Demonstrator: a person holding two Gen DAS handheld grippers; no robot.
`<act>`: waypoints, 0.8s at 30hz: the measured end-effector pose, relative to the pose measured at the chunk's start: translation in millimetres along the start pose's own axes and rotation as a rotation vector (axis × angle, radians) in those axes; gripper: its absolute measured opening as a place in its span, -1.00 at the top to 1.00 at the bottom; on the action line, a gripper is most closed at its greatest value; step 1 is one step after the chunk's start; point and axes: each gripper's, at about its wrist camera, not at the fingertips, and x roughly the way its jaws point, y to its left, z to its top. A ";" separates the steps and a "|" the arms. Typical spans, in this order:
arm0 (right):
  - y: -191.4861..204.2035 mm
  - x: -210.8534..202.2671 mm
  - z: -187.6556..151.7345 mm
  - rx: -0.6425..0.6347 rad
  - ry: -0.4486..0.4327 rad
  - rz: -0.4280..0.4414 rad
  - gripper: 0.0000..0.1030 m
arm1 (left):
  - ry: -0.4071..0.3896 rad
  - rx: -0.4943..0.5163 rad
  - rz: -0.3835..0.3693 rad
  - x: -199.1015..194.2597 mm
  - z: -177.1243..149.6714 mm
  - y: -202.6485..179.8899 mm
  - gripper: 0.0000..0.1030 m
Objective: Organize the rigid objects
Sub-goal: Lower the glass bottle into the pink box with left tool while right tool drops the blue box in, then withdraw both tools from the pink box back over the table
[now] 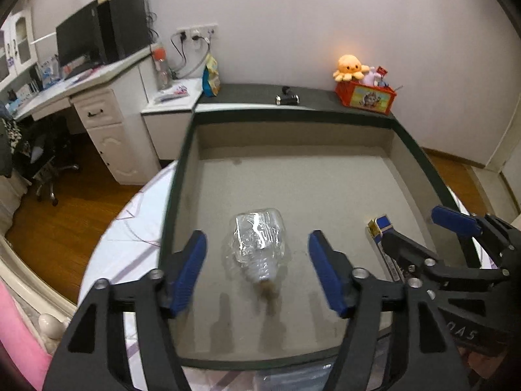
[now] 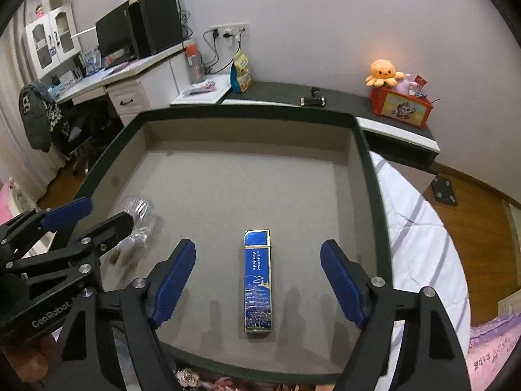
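- Left tool [image 1: 257,270] spread wide, crushed clear plastic bottle [image 1: 257,247] dead ahead, lengthwise between its fingers.
- Right tool [image 2: 257,285] released, straddling long blue printed box [image 2: 258,280] lengthwise.

Both wrist cameras look forward and down into the tray [image 1: 416,150], close above it; left view faces the bottle [image 1: 257,247], right the box [image 2: 258,280]; each catches the other's gripper.
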 end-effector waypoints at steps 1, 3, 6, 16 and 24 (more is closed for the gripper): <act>-0.4 -1.8 2.5 0.004 -0.005 -0.002 -0.61 | -0.012 -0.004 0.014 -6.2 0.0 1.4 -0.55; -1.1 -11.9 2.7 0.010 -0.028 -0.024 -0.62 | -0.045 -0.007 0.031 -20.9 -0.7 3.8 -0.80; -2.5 -31.3 1.7 0.026 -0.070 -0.031 -0.63 | -0.124 0.000 0.062 -53.2 -3.0 4.3 -0.97; 7.6 -134.1 -36.8 0.072 -0.253 0.023 -0.68 | -0.281 -0.037 0.074 -158.9 -39.1 8.5 -1.00; 9.2 -191.8 -83.6 0.113 -0.335 0.027 -0.75 | -0.344 -0.066 0.106 -214.3 -81.6 5.0 -1.00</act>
